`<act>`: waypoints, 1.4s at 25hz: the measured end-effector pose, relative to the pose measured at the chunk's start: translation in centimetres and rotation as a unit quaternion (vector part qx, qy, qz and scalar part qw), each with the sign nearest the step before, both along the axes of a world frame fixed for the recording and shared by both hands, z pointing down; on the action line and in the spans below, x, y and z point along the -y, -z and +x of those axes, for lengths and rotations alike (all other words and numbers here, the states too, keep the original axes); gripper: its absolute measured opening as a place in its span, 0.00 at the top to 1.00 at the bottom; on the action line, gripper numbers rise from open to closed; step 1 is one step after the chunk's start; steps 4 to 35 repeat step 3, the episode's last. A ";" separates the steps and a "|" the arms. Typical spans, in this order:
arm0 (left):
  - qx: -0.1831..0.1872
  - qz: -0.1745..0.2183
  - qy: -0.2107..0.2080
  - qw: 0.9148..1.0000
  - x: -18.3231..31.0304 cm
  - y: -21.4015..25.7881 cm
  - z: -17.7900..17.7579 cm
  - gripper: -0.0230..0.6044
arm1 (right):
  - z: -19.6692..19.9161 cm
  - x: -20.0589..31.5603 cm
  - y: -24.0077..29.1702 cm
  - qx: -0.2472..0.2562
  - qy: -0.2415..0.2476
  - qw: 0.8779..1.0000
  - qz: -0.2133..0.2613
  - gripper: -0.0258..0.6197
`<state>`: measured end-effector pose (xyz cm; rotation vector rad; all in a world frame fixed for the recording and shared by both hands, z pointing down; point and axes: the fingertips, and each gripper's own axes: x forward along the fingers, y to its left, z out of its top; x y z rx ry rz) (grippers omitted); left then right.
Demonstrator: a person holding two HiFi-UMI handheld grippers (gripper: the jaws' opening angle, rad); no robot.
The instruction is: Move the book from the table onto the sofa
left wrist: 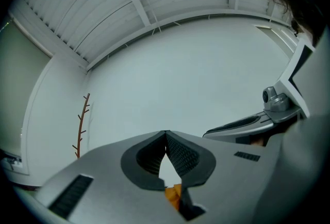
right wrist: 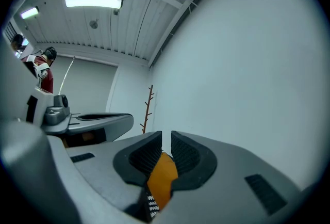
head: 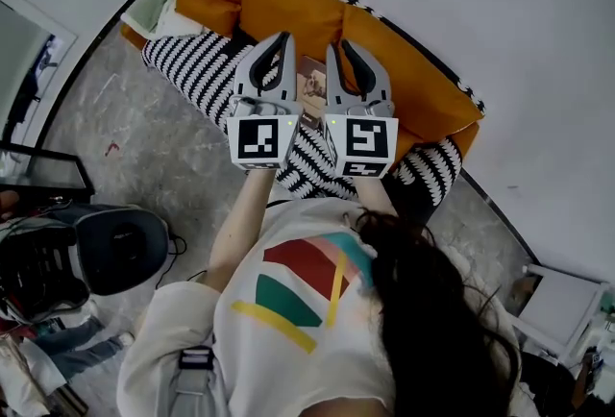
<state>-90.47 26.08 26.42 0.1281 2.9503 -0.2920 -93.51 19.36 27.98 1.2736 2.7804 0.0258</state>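
Note:
The book, with a brownish cover, lies on the sofa's black-and-white striped seat in front of the orange back cushions. Both grippers hover side by side over it, pointing at the cushions. The left gripper is just left of the book, its pads touching at the tips with nothing between them. The right gripper is just right of the book, its jaws a narrow slit apart and empty. Through that slit only the orange cushion shows.
A white wall runs behind the sofa. A white pad lies at its left end. On the grey floor sit a black case and a dark frame at left, and a white box at lower right. A bare branch stands by the wall.

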 end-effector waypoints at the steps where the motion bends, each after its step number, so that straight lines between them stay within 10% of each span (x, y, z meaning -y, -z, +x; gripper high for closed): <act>1: 0.000 0.000 0.000 1.000 0.3 -0.1 0.1 0.95 | 0.2 0.3 0.0 0.001 0.000 1.000 -0.001 0.86; 35: 0.000 0.000 0.000 1.000 1.0 -0.4 0.4 0.95 | 0.5 1.0 -0.1 0.004 0.001 1.000 -0.002 0.86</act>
